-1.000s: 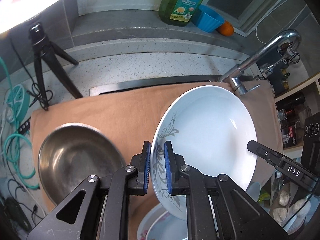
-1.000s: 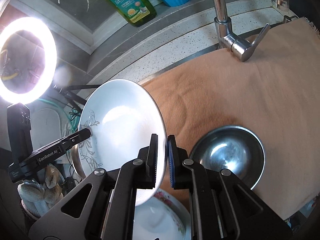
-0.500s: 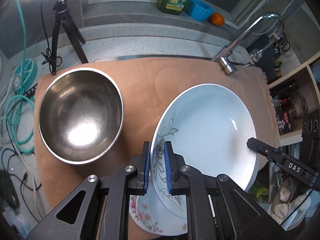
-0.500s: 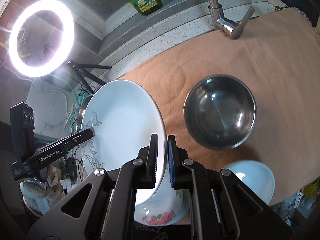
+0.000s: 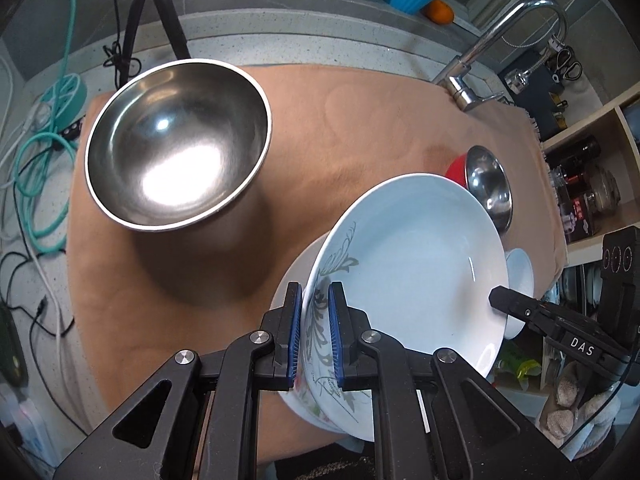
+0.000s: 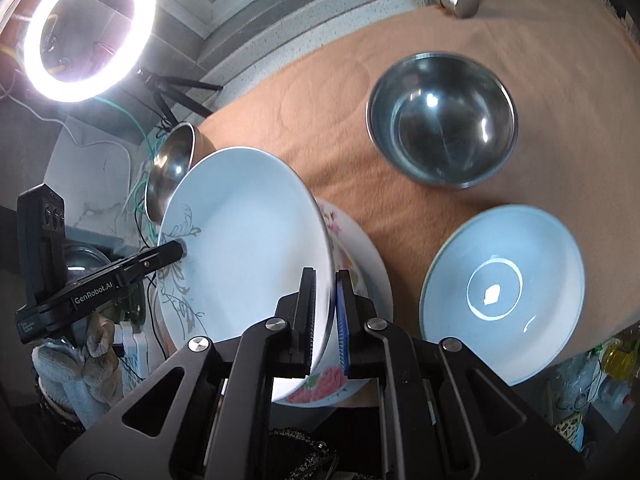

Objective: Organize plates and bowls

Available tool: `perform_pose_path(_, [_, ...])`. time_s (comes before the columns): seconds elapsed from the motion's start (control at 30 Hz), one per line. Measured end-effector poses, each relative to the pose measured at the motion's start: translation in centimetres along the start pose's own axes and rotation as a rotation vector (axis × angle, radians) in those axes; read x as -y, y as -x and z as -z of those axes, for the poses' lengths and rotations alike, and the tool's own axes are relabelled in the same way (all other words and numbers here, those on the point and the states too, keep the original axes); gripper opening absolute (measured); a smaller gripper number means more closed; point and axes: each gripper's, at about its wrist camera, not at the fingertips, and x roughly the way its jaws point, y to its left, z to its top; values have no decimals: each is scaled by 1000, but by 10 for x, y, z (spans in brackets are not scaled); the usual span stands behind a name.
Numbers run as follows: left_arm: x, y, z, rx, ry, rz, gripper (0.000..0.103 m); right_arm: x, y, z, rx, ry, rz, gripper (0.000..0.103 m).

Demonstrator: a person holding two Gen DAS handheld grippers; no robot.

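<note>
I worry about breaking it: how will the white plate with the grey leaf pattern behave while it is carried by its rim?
The white plate looks like glazed ceramic: probably rigid, but brittle if dropped. Its glossy surface may slip, so each hand-held gripper, left and right, pinching opposite rims seems wise. Held tilted above the floral plate, it could chip on contact.

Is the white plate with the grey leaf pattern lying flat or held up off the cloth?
Held up. The white leaf-patterned plate hangs tilted between both claws above the flowered plate.
</note>
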Motion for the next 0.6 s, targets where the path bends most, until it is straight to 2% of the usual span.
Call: perform_pose_path(0.6, [0,-27,16,-59,-13,-13,11,10,-25,23,-67,-19,21,10])
